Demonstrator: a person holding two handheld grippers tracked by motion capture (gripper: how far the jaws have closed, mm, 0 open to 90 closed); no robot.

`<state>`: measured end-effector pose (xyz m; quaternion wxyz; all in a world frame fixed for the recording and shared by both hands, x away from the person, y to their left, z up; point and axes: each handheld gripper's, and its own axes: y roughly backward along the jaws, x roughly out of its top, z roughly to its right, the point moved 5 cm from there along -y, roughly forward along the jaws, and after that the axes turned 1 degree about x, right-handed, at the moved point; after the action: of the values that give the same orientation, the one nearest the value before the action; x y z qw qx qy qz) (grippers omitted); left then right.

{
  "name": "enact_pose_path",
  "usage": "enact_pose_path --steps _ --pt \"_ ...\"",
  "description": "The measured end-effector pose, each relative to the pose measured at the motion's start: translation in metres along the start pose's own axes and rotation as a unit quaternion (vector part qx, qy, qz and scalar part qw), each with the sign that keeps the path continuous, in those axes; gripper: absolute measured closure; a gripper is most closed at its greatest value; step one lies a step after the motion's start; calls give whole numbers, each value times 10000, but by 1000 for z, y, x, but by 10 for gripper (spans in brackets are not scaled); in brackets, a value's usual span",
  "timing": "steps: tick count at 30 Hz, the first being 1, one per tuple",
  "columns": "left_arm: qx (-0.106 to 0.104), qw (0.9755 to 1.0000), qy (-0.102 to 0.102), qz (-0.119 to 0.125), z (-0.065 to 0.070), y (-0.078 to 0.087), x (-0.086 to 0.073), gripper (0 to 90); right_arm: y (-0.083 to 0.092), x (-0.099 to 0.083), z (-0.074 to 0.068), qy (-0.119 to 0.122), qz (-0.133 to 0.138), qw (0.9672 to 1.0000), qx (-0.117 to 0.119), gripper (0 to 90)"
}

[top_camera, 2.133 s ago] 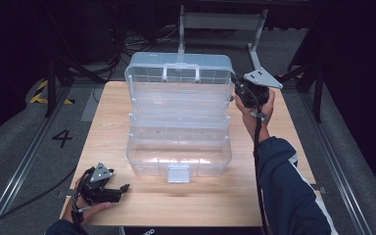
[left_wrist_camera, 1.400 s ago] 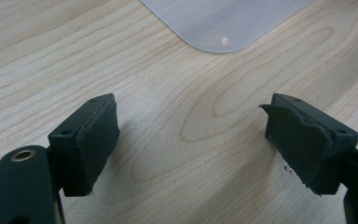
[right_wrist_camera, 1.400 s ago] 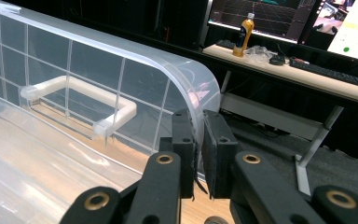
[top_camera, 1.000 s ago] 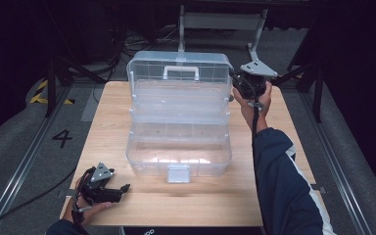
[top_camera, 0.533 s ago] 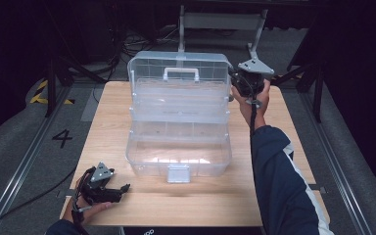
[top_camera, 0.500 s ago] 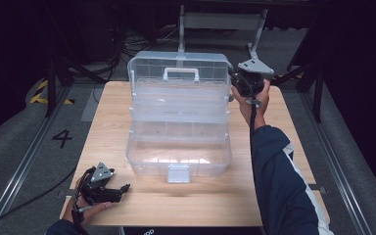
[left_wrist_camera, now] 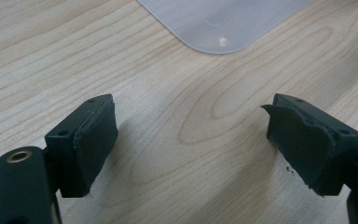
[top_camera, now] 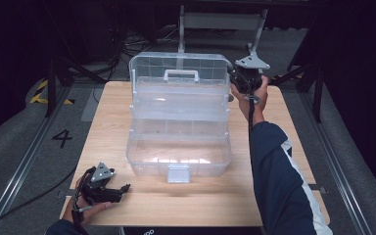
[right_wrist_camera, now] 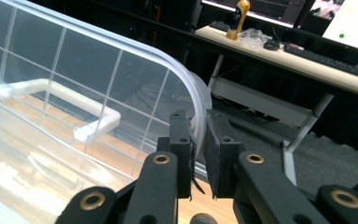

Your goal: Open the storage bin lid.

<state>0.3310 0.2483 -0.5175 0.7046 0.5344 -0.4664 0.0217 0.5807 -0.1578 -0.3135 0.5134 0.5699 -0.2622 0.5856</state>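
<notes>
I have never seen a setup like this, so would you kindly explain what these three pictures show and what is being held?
A person works at a wooden table with a hand-held two-jaw gripper in each hand. One picture looks down from above the table; each of the other two comes from a camera riding on a gripper, looking along its black jaws. A clear plastic box stands open on the table, its lid raised. The right gripper is shut on the lid's edge at the far right corner. The left gripper rests open near the table's front left, holding nothing.

Probably a lab (floor rails (top_camera: pixel 14 171), monitors (right_wrist_camera: pixel 349 21)).
</notes>
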Motion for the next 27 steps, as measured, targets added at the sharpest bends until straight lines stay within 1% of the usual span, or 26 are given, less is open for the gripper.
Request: enact_pose_path --steps 5,8,13,14,16,19,22,23,27 --pt "-11 10000 5 -9 0 0 0 165 -6 0 2 -4 16 10000 57 827" --pt "-34 10000 -10 2 0 0 0 163 -10 -2 3 -75 42 9999 66 827" --pt "-49 10000 -1 46 0 -1 1 162 -16 -3 5 -9 -36 9999 101 822" --pt "-49 10000 -13 52 0 -2 1 161 -19 -3 5 47 -58 10000 58 820" --pt "-39 10000 -31 67 0 -2 1 160 -21 -4 5 57 -59 10000 -2 820" --pt "-57 10000 -18 45 0 -2 1 159 -24 -5 5 -11 -92 10000 0 821" --pt "-58 10000 -20 43 0 -2 1 159 -26 -5 6 -5 -116 9999 15 820" --pt "-59 10000 -23 42 0 -2 1 159 -28 -6 6 30 -157 9999 -3 819" --pt "-57 10000 -32 45 0 -2 1 159 -32 -7 7 13 -229 9997 -8 814"
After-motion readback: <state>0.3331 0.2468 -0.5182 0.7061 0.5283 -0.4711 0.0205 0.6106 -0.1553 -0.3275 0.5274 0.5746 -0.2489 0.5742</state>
